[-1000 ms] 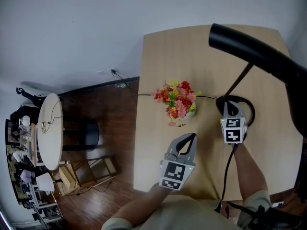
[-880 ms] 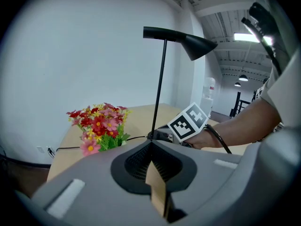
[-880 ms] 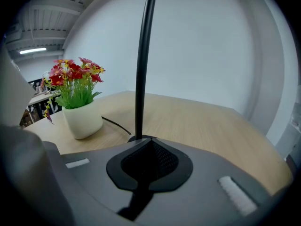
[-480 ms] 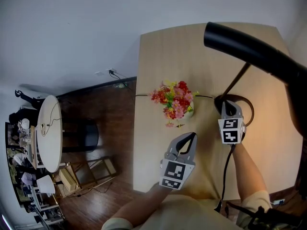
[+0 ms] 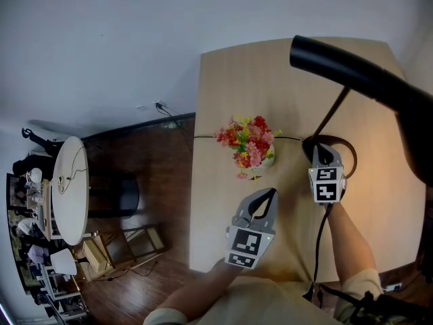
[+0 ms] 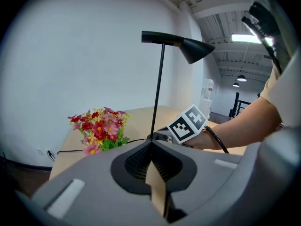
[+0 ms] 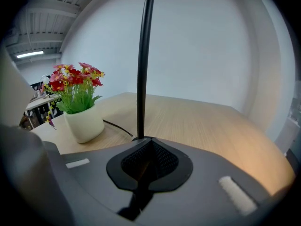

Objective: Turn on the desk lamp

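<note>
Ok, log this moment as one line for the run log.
right gripper: shut, tip over lamp base | left gripper: shut, empty, near flowers | warm glow on table

Readable text: none in any view.
Left cube [image 5: 245, 244]: black-and-white square marker patterns, with no letters or digits.
Right cube [image 5: 326, 183]: the same kind of square markers. They are seen larger in the left gripper view [image 6: 188, 124], where they are still only blocks and not writing.
Far shelves: too small to read.
</note>
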Motion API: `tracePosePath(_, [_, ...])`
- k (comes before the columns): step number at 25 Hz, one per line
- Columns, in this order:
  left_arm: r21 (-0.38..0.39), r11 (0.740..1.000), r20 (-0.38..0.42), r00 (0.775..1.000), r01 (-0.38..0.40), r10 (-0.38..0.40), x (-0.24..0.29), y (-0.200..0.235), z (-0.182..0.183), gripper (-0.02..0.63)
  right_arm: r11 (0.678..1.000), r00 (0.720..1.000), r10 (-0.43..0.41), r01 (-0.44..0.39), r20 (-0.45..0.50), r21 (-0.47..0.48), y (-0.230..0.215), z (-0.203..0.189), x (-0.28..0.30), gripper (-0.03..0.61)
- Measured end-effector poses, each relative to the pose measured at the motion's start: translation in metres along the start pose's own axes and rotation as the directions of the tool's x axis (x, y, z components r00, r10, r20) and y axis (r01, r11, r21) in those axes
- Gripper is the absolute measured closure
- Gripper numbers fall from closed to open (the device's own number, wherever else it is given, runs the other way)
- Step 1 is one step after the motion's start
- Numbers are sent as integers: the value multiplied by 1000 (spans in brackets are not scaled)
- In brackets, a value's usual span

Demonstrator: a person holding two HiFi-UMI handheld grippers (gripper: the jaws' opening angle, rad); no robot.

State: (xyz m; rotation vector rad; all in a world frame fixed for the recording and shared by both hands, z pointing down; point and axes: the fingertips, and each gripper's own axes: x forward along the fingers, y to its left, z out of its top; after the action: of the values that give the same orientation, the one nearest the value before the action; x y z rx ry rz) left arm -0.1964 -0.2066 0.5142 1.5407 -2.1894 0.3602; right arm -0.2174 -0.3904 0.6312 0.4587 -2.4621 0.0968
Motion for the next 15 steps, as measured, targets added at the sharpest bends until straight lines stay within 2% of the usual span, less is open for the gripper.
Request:
tracePosePath(9, [7,1000,45,999,9,-10,-18,-3,9,615,1000,993,-12,12,117,-3,12,35,-45,580])
tracePosePath(15, [16,1000,80,996,25,-27,-30,-6,9,615,1000,988,-25,22,153,19,23,31,-78,580])
